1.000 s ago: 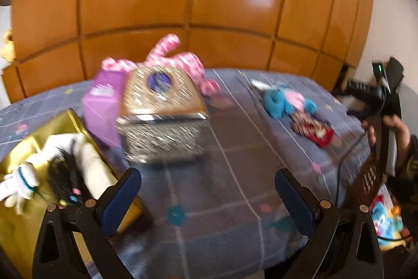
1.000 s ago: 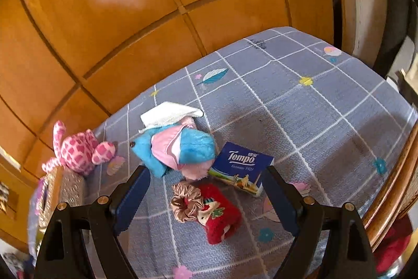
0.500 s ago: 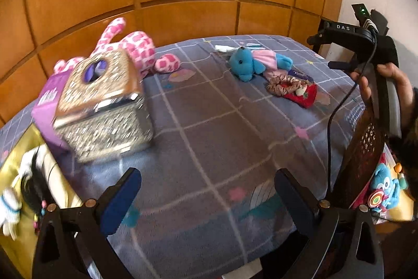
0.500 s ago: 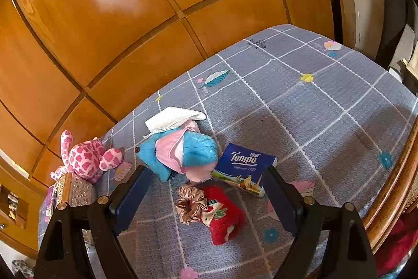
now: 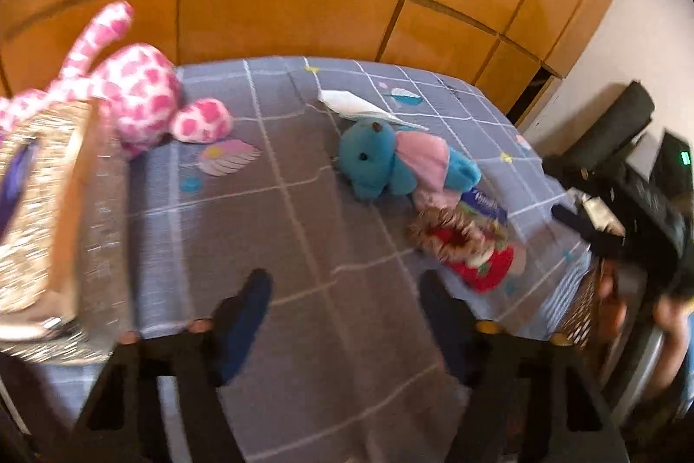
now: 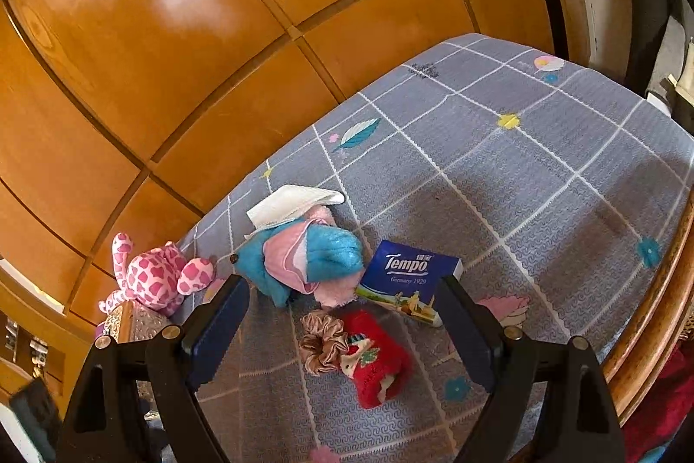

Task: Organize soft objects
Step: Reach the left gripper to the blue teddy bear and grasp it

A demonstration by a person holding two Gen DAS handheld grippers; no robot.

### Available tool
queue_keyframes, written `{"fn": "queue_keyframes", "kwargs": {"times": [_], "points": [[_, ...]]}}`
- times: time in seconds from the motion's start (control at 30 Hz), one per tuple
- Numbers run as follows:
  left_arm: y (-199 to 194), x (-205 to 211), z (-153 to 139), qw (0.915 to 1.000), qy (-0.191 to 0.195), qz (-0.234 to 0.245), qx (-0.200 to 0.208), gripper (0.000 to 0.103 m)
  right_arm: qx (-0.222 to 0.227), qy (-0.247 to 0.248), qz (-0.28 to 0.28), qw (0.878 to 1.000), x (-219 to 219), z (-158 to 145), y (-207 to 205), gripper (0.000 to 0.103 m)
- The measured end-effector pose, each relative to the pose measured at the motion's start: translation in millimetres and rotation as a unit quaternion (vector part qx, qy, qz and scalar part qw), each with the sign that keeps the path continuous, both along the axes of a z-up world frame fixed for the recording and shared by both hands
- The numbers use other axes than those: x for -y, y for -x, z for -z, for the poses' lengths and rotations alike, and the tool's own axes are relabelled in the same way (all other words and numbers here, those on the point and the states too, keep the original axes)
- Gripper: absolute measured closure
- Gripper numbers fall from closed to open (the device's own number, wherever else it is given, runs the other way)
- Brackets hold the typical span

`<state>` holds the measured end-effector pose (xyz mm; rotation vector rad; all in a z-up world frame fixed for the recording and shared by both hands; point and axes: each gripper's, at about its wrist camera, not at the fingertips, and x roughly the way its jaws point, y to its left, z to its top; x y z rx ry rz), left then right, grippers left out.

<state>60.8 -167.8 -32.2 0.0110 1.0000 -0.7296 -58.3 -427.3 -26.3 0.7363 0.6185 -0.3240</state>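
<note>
Left gripper (image 5: 342,302): fingers closing, nothing between them, only bare bedspread (image 5: 303,354) under the gap. Frame is smeared, so fingertip position is hard to pin down. Risk: if they finish closing here they pinch fabric or air, not a toy.

Right gripper (image 6: 342,328): fingers spread wide, released, holding nothing. Framed in the gap are a scrunchie (image 6: 323,341) touching a red sock (image 6: 377,363). Risk: one grab takes both, or catches only the slippery scrunchie and the sock stays behind.

Just beyond the right fingers: tissue pack (image 6: 410,280), close to the sock and touching the blue plush (image 6: 303,259). The pack is stiff, not soft; a sloppy reach for the plush drags it along. A white cloth (image 6: 295,202) lies partly under the plush on its far side, likely to ride up with it.

This cluster sits mid-bed, toward the near right edge. The wooden bed edge (image 6: 650,333) is close on the right, so a shove that way could tip the sock or pack off.

Far left, by the headboard (image 6: 173,50): pink plush (image 5: 139,94) leaning on a glitter box (image 5: 47,224). The box fills the left of the left view, just beside the left fingers. A sideways swing could clip it and knock the plush off.

Both grippers aim toward the same cluster; collision risk if both go in.
</note>
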Motion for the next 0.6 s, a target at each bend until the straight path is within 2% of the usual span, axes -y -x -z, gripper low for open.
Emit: {"fn": "queue_keyframes", "kwargs": {"times": [0.13,0.2,0.3,0.33,0.5,0.6], "points": [[-16,24,3,0.9987,0.028,0.002,-0.043,0.044,0.004,-0.005,-0.003,1.000,2,1,0,0.014],[-26,36,6,0.9956,0.050,-0.007,-0.079,0.040,0.005,-0.006,-0.002,1.000,2,1,0,0.014],[-42,52,12,0.9839,0.097,-0.030,-0.147,0.027,0.009,-0.009,-0.004,1.000,3,1,0,0.014],[-47,58,13,0.9805,0.105,-0.041,-0.161,0.027,0.010,-0.008,-0.003,1.000,3,1,1,0.014],[-66,86,20,0.9676,0.120,-0.082,-0.207,0.015,0.027,-0.010,0.004,1.000,4,-1,6,0.014],[-77,102,28,0.9581,0.120,-0.107,-0.237,0.013,0.028,-0.011,0.004,1.000,4,-2,6,0.014]]}}
